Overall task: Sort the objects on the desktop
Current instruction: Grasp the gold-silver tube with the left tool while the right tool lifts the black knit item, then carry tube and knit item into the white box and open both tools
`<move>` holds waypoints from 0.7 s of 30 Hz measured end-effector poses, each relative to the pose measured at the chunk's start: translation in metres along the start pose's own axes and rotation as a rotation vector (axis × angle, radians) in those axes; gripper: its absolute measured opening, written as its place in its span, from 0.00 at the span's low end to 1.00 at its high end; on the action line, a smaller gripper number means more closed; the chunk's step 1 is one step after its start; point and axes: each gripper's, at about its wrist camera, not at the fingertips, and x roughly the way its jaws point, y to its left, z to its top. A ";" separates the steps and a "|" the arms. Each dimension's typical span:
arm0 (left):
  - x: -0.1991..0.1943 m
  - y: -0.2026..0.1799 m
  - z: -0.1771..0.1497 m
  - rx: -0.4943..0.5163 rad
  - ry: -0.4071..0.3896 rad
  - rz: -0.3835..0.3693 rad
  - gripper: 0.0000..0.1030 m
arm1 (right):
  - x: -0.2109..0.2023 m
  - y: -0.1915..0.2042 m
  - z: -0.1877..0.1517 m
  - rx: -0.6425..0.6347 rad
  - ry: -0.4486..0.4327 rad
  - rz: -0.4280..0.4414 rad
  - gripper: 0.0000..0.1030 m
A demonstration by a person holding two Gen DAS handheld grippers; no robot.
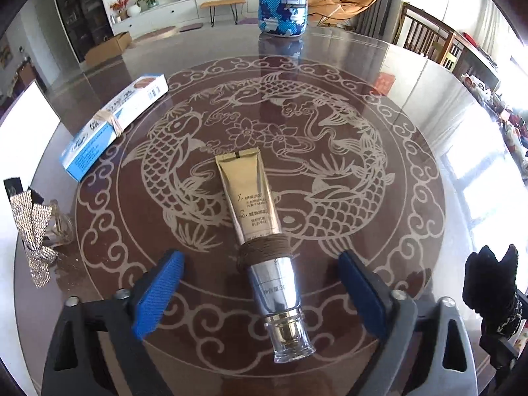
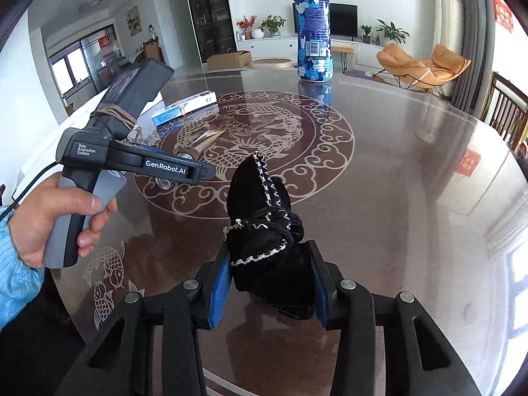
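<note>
Our left gripper (image 1: pixel 260 283) jaws straddle the gold tube (image 1: pixel 254 198) untouched (on the counter (image 1: pixel 396 132)); our right gripper (image 2: pixel 269 290) clamps the black pouch (image 2: pixel 264 231).

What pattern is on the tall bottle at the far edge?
Blue, navy and white camouflage on the tall bottle, clearest in the right wrist view.

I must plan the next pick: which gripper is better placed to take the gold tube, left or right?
Left. The left gripper has open jaws on either side of the gold tube, while the right gripper is shut on a black cloth bundle.
</note>
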 end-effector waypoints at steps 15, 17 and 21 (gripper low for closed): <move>-0.109 0.081 -0.077 -0.135 -0.122 -0.167 0.28 | -0.006 0.025 0.015 0.042 0.069 0.151 0.42; -0.123 0.105 -0.081 -0.182 -0.154 -0.169 0.28 | -0.004 0.048 0.027 0.006 0.066 0.177 0.42; -0.163 0.163 -0.096 -0.274 -0.225 -0.143 0.28 | -0.003 0.107 0.060 -0.087 0.047 0.242 0.42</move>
